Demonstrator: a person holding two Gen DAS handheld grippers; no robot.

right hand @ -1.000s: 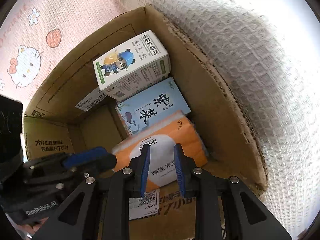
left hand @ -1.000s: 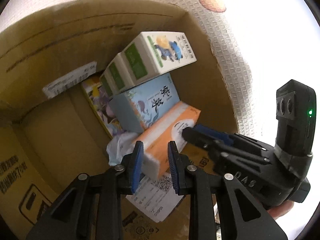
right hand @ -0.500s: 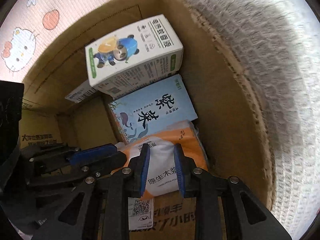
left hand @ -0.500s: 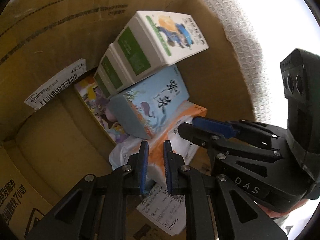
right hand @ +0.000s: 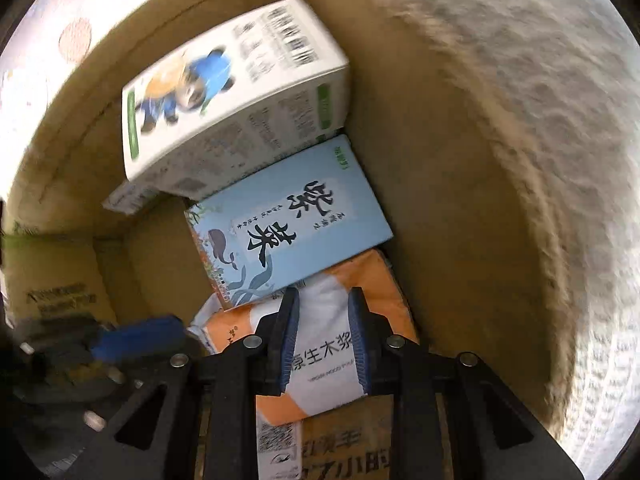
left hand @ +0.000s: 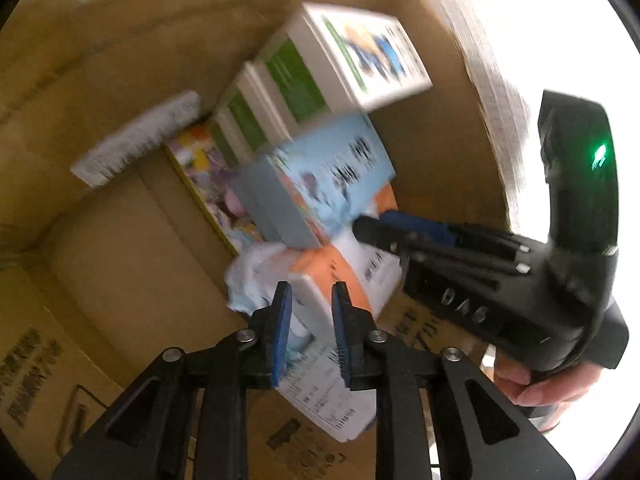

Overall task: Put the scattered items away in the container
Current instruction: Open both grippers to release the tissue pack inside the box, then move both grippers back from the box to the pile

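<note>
Right gripper [right hand: 323, 336]: jaws apart, poised over the orange tissue pack [right hand: 376, 280] printed "原生木浆", not visibly pressing it. Left gripper [left hand: 308, 328]: jaws have just been opening, straddling the pack's corner. Pack lies inside the cardboard box [right hand: 460, 200], under the blue carton [right hand: 292, 228] marked "紫菜". Panda carton [right hand: 236, 92] text blurred.

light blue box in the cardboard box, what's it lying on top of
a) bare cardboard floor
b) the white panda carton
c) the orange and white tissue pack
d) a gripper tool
c: in the right wrist view the light blue box overlaps the near end of the orange and white tissue pack, while the white panda carton sits above it, not under.
</note>
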